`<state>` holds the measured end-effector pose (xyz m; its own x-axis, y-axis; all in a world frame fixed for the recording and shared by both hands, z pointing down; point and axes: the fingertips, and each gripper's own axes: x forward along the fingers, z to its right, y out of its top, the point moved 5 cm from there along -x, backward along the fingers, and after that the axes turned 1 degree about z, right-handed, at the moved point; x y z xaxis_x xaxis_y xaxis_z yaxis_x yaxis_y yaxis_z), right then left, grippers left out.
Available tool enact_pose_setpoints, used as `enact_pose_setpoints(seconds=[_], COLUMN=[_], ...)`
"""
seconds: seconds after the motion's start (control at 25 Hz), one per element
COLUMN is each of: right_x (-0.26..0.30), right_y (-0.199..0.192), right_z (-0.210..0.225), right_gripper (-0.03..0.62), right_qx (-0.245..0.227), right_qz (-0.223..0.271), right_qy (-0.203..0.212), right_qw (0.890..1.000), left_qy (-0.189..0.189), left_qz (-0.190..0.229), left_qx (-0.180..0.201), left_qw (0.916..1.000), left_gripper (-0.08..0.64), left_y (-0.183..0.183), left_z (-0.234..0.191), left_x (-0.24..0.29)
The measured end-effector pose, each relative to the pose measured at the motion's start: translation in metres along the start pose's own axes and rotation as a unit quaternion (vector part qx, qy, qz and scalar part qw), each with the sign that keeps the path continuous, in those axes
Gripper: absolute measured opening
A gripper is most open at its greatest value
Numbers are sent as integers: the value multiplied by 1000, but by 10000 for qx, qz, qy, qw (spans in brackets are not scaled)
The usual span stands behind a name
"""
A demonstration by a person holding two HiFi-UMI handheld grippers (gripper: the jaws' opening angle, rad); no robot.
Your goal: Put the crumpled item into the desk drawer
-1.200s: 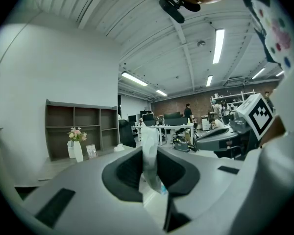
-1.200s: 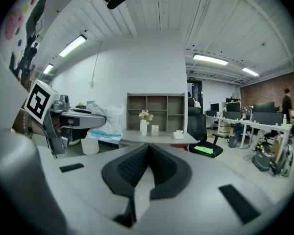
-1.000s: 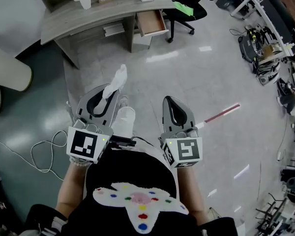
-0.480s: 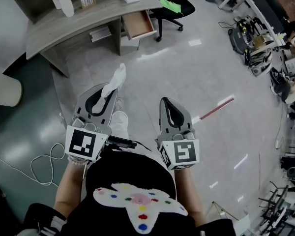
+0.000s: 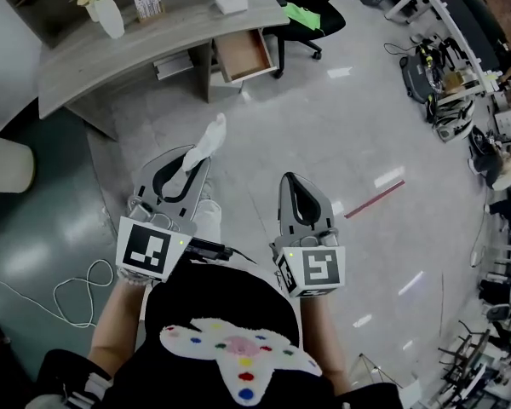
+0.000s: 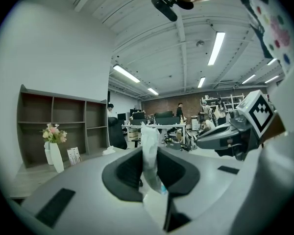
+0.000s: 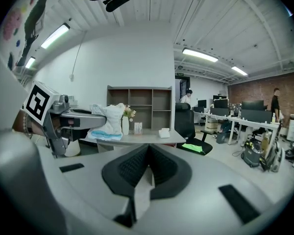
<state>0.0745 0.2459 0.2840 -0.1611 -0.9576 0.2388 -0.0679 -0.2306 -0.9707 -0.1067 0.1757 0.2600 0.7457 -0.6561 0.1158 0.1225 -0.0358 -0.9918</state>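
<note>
Head view: left gripper (image 5: pixel 196 160) held forward at about waist height, jaws narrowed on the crumpled item (image 5: pixel 209 137), a white wad, maybe tissue or thin plastic. Pinched at its lower part only, most likely so that the free end can go into the drawer first and drop out once the jaws are let go.

Seen in the left gripper view as a pale strip standing between the two dark pads (image 6: pixel 127 168), pressed from both sides, with a small blue-green patch low on it.

Right gripper (image 5: pixel 297 192) carried just beside the left one, jaws closed together with nothing between them. Probably kept free for the desk drawer (image 5: pixel 244 54), though not needed for opening: already pulled out, with its inside showing, under the right end of the desk (image 5: pixel 153 32), near the office chair (image 5: pixel 311 11).

Well apart from the drawer at this moment, with open floor between; judged to be the carrying step, not the placing one.

Long axis of the item about in line with the left jaws. Free end past the fingertips, pointing away from the person and toward the desk, leaning a little to the right, so roughly toward the drawer.
</note>
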Motion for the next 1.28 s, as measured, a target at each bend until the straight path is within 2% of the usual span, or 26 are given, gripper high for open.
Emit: enact_pose_setpoints(seconds=[0.56,0.8,1.04,1.28], right_x=[111,164,204,222], right_y=[45,57,63,64], right_z=[14,17,20,22], right_gripper=[5,5,5,5], right_qx=[10,-28,-61,-95], right_qz=[-3,-47,-109,-123], right_qy=[62,136,37,-47], right_qw=[10000,9999,9999,9999], left_qy=[-85,-56,-43,-87], left_qz=[77,82,23,14], left_qx=[17,-8,-134,-135], left_qw=[9999,10000,9999,9999], left_gripper=[71,71,71,71], left_y=[21,19,13,8], left_z=[-89,-132,-167,-183], left_x=[77,108,129,140])
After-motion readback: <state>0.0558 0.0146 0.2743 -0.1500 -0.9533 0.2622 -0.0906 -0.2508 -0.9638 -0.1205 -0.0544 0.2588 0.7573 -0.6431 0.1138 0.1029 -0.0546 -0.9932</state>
